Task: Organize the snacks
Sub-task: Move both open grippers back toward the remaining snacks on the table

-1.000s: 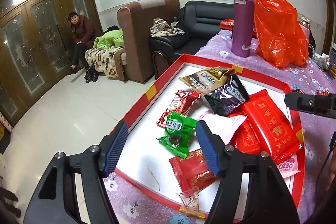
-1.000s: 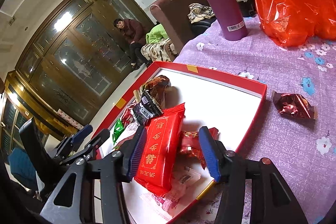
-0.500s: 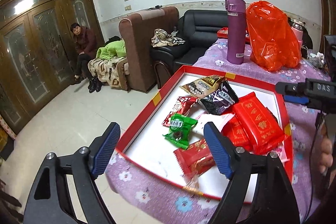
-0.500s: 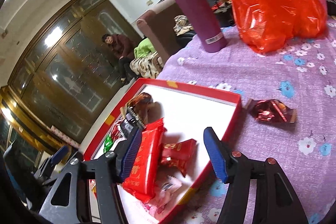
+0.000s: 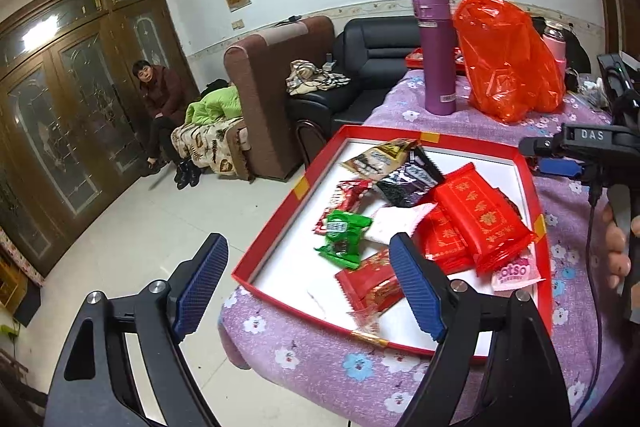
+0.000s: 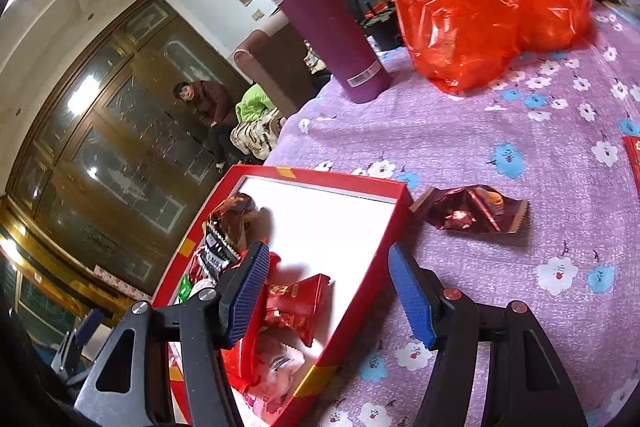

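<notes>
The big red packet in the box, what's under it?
Under the big red packet lie another red packet and a pink one, each partly covered. Anything deeper is hidden.

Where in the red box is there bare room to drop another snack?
Free: the white floor of the box along its far side, beside the dark packets; also the near-left corner by the green candy. Crowded: the middle and right, under the red packs.

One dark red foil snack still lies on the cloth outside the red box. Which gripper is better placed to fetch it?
Probably the right gripper: open and empty, with the foil snack just ahead beside the red box. The left gripper hangs off the table's near edge.
</notes>
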`<state>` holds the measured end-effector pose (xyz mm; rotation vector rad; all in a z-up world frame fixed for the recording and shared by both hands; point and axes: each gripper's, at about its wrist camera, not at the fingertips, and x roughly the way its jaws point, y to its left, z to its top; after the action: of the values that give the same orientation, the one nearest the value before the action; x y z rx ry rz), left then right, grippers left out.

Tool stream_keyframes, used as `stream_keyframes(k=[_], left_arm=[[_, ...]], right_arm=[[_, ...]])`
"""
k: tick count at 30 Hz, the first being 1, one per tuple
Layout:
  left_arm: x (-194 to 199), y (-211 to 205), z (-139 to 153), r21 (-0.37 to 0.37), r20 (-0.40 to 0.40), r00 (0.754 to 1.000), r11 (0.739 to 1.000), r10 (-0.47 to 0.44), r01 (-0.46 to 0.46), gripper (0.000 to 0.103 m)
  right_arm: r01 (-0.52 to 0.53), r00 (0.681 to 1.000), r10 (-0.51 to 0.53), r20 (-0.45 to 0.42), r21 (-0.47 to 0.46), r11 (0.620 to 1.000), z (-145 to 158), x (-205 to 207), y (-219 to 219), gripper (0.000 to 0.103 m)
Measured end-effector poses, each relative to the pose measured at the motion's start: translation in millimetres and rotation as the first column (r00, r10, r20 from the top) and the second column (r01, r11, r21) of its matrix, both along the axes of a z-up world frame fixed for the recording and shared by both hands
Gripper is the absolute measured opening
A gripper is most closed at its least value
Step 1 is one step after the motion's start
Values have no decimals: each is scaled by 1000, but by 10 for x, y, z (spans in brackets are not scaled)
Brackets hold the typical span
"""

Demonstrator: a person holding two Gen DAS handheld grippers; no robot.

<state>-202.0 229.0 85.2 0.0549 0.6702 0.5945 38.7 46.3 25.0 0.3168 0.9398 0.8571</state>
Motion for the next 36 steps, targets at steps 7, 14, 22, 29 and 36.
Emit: stream_keyframes(k=[7, 14, 22, 29, 36], left_arm=[[105, -216, -52, 36, -30, 998, 997, -60, 61, 84], [152, -314, -59, 34, -32, 995, 995, -90, 91, 84], [303, -573, 26, 21, -21, 982, 982, -189, 189, 84], [625, -865, 143, 41, -47, 955, 955, -293, 295, 84], [1233, -1187, 209, 80, -79, 913, 910, -401, 406, 84]], right_arm=[[2, 1000, -2, -3, -3, 1000, -1, 27, -18, 65], [6, 1000, -6, 17, -1, 1000, 47, 8, -23, 65], [65, 994, -72, 77, 82, 994, 345, 106, -415, 66], [215, 957, -234, 171, 122, 969, 667, 340, -1389, 76], [375, 924, -382, -11, 208, 903, 360, 770, -2126, 76]])
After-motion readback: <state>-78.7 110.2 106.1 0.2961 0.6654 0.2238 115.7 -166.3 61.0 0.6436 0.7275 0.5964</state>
